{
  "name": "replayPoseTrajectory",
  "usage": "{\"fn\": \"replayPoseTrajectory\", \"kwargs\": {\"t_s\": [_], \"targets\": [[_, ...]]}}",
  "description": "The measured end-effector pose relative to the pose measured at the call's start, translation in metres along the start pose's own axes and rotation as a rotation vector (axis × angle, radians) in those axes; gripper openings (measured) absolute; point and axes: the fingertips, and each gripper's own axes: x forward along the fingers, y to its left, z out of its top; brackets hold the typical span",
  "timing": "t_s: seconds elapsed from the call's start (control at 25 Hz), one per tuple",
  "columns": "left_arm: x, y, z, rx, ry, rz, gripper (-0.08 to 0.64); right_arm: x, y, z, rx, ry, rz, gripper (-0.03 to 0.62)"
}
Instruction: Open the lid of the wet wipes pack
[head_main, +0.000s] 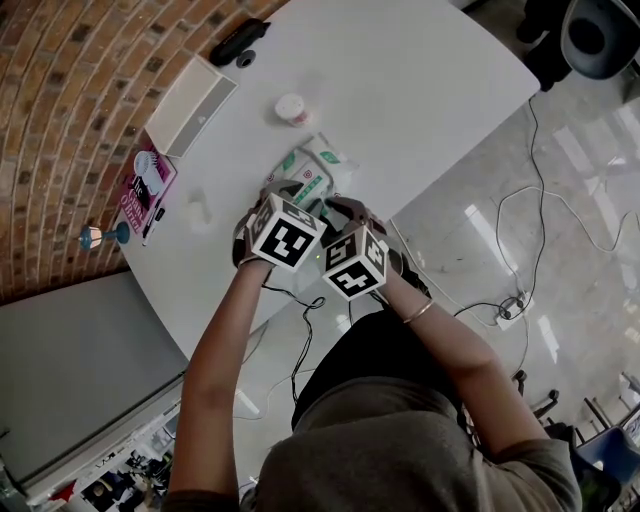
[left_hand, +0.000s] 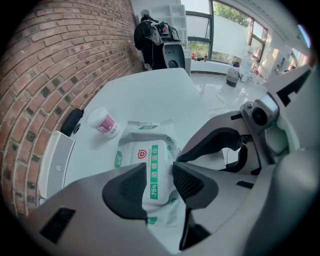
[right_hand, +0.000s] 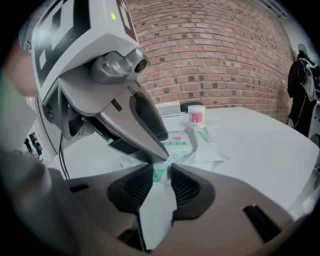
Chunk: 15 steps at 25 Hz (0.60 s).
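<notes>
The wet wipes pack lies flat on the white table, its white lid with a green stripe closed. My left gripper points steeply down over the pack's near half. In the left gripper view its jaws stand open just above the lid, which is wider than their gap. My right gripper sits close beside it at the pack's near end. In the right gripper view its jaws are open, with the pack's soft near edge showing between them and not pressed.
A small white tub with a pink label stands just beyond the pack. A white box and a black object lie at the table's far left by the brick wall. Cables trail on the floor to the right.
</notes>
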Motion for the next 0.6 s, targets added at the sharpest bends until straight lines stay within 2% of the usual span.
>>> {"fn": "replayPoseTrajectory", "kwargs": {"t_s": [0.36,0.6], "targets": [[0.0022,0.0035,-0.0004,0.024,0.018,0.029,0.137,0.0012,-0.0006,-0.0005,-0.004,0.005,-0.007,0.118],[-0.0002,0.0036,0.0014,0.067,0.023,0.046,0.118,0.0012,-0.0009,-0.0007,-0.010,0.010,-0.010,0.112]]}}
